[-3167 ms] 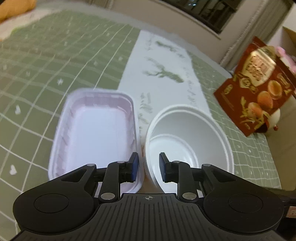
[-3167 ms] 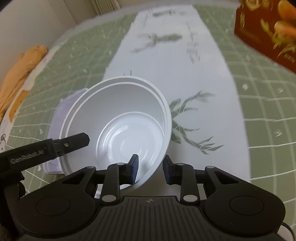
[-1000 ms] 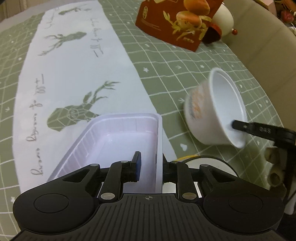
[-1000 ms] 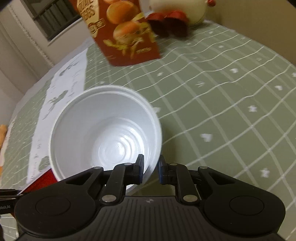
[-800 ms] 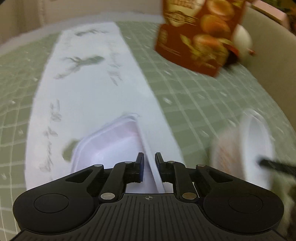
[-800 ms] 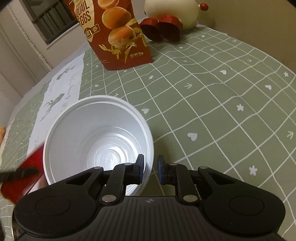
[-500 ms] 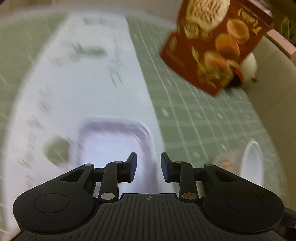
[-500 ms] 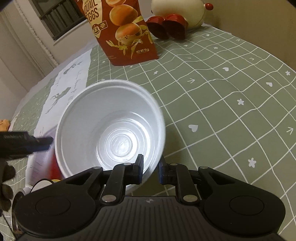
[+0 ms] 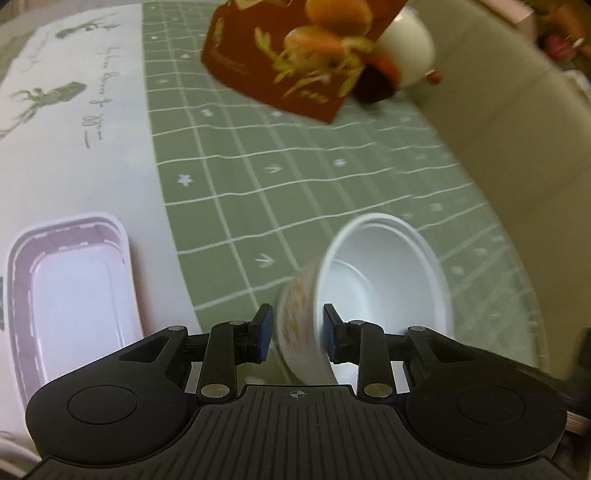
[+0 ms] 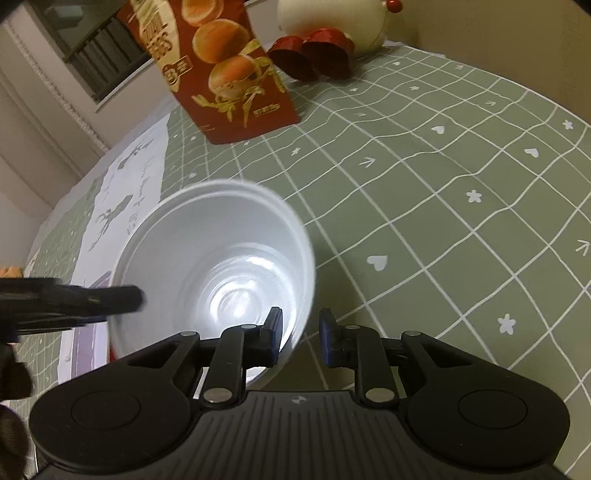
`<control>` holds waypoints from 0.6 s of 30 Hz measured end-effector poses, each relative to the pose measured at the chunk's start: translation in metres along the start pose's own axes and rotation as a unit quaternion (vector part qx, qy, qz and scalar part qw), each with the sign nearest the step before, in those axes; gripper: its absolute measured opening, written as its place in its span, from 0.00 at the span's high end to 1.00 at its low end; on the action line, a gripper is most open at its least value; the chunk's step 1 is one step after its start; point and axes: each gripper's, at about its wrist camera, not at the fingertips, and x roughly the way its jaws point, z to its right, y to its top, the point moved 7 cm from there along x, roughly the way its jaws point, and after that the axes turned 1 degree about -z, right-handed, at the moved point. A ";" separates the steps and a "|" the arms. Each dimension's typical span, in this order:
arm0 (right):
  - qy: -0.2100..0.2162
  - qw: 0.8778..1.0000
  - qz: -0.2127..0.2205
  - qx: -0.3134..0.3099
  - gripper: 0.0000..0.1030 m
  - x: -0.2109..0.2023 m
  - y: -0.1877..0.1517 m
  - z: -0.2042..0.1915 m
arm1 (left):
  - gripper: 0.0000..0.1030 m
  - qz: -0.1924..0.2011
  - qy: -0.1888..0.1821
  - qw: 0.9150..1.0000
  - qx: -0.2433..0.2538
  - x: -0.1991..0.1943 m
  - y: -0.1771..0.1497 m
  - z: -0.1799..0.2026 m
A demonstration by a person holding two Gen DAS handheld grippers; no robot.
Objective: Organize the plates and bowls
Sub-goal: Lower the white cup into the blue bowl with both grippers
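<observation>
A white paper bowl (image 10: 218,266) with an orange print on its outside is tilted above the green checked tablecloth (image 10: 443,192). My right gripper (image 10: 298,338) has its jaws astride the bowl's near rim, with a gap on the outer side. In the left wrist view my left gripper (image 9: 297,334) is open, its fingers on either side of the bowl's (image 9: 380,280) wall. The left gripper's finger (image 10: 110,297) shows at the bowl's far rim in the right wrist view. A pale lilac rectangular tray (image 9: 70,284) lies on the white runner, left of the left gripper.
A red snack bag (image 10: 221,70) stands at the back. Beyond it stand a white egg-shaped figure (image 10: 332,18) with red feet. A white table runner (image 9: 74,147) with deer prints crosses the cloth. A beige wall (image 9: 517,129) borders the table on the right.
My left gripper let go of the lilac tray, opened and swung right to the bowl. The right gripper's jaws have widened on the bowl's rim and the bowl has tilted.
</observation>
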 end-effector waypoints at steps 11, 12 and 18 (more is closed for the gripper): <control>0.063 0.998 0.024 -0.016 0.77 -0.035 0.005 -0.034 | 0.68 0.075 -0.011 0.997 0.034 -0.071 -0.016 0.009; 0.073 0.996 0.033 -0.025 0.77 -0.047 0.004 -0.043 | 0.68 0.087 -0.010 0.995 0.038 -0.089 -0.023 0.008; 0.102 0.991 0.032 -0.080 0.77 -0.091 -0.014 -0.093 | 0.69 0.104 0.020 0.994 0.000 -0.142 -0.069 -0.007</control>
